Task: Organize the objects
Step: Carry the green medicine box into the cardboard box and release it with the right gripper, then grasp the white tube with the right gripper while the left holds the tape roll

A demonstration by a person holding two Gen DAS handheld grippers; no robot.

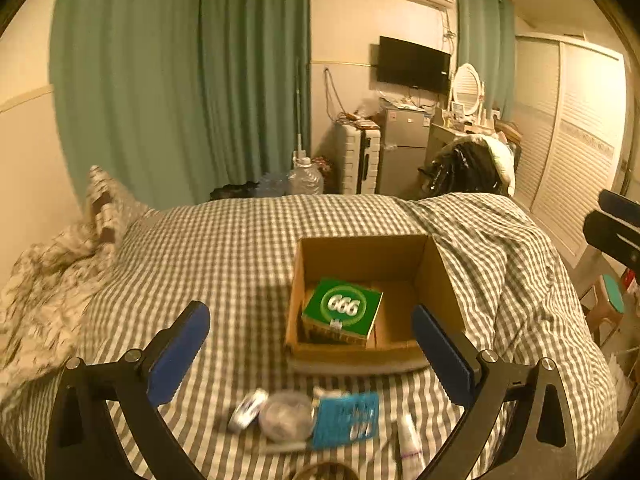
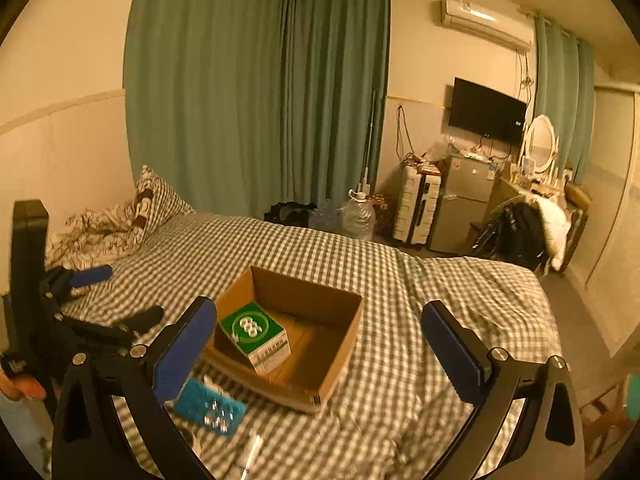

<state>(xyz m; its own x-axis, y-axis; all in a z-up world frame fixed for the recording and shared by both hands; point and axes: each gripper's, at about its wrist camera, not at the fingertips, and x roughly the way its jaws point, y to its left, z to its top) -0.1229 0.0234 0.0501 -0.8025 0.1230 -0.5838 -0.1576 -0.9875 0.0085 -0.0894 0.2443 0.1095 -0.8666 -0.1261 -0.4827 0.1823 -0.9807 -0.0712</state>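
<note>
On the grey-and-white checked bedspread [image 1: 224, 248] I count one open brown cardboard box [image 1: 362, 258], and inside it one green carton printed with "999" [image 1: 343, 306], lying against the box's left wall. My left gripper [image 1: 310, 354] is spread wide and holds nothing; my right gripper [image 2: 320, 354] is likewise wide and empty. In front of the box, on the cover, lie four loose things: one blue blister pack of pills [image 1: 347, 419], one round clear plastic lid-like piece [image 1: 286, 414], one small silvery packet [image 1: 248, 408] and one white tube [image 1: 410, 438].
</note>
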